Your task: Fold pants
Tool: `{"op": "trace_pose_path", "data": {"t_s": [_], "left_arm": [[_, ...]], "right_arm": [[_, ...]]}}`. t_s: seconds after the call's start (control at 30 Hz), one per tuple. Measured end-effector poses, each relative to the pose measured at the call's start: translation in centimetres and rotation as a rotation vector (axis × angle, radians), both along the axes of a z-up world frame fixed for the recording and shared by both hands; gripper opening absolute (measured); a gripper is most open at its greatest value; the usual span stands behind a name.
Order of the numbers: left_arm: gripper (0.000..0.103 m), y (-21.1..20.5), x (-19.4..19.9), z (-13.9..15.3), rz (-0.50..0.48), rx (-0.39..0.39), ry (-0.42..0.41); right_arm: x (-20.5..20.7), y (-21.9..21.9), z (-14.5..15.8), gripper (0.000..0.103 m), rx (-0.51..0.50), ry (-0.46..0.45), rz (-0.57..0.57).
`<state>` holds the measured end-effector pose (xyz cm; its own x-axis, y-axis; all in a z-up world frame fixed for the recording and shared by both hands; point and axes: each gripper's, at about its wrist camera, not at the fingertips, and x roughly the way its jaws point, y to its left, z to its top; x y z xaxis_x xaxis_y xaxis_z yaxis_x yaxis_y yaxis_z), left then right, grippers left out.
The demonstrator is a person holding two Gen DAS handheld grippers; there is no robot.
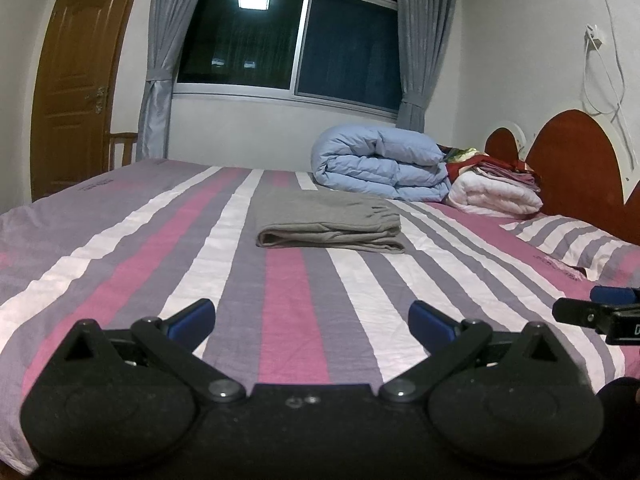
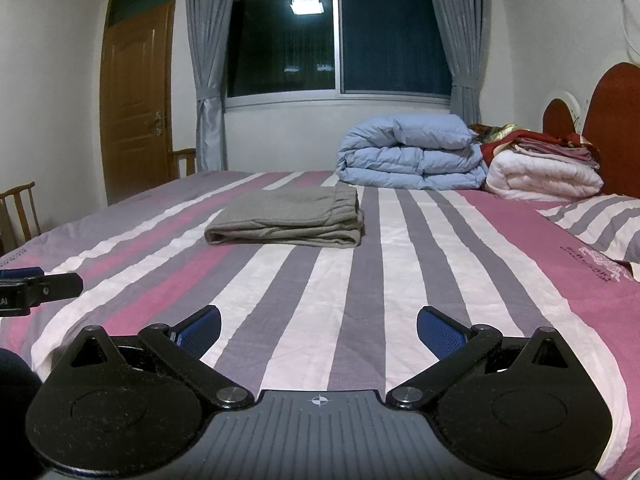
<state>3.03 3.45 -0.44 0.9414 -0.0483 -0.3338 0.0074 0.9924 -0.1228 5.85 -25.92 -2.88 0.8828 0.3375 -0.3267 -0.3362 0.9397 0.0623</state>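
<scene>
Grey pants lie folded into a compact rectangle on the striped bed, seen again in the right wrist view as the same grey pants. My left gripper hovers open over the sheet, well short of the pants, with nothing between its blue pads. My right gripper is open too, empty, and equally far back. Each gripper shows at the edge of the other's view: the right gripper and the left gripper.
The bed sheet has pink, grey and white stripes. A folded blue duvet, a white quilt with stacked linens and a striped pillow sit near the red headboard. A wooden chair stands left.
</scene>
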Motion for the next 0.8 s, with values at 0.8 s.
{"op": "trace_pose_path", "data": {"t_s": [0.8], "left_arm": [[0.097,0.07,0.08,0.07,-0.006,0.002,-0.003]], "right_arm": [[-0.04,-0.02,0.02,0.103,-0.001,-0.001,-0.001]]}}
